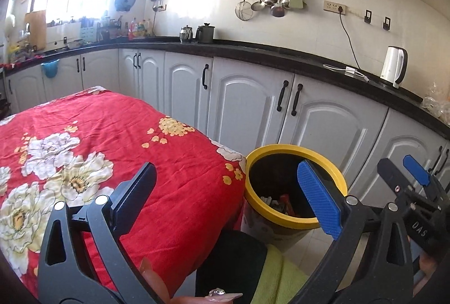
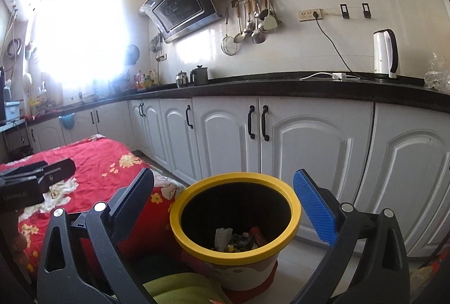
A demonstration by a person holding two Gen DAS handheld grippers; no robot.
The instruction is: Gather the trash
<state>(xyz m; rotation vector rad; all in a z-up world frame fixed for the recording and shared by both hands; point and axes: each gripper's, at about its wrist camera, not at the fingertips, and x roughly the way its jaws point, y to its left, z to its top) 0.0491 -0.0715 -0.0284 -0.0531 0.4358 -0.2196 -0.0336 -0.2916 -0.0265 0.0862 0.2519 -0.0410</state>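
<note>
One bin, two kettles, two tongs

The right gripper is wide open, with nothing in it, just above the yellow-rimmed bin. Trash lies at the bottom of the bin. Left of the bin is the red flowered cloth. Behind the bin are white cupboards.

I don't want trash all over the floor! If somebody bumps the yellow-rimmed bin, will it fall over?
Probably not easily. The bin looks wide and fairly squat, so it should slide before tipping. It holds only a few scraps at the bottom, so it is likely light. A hard shove near the rim might still tip it.
</note>
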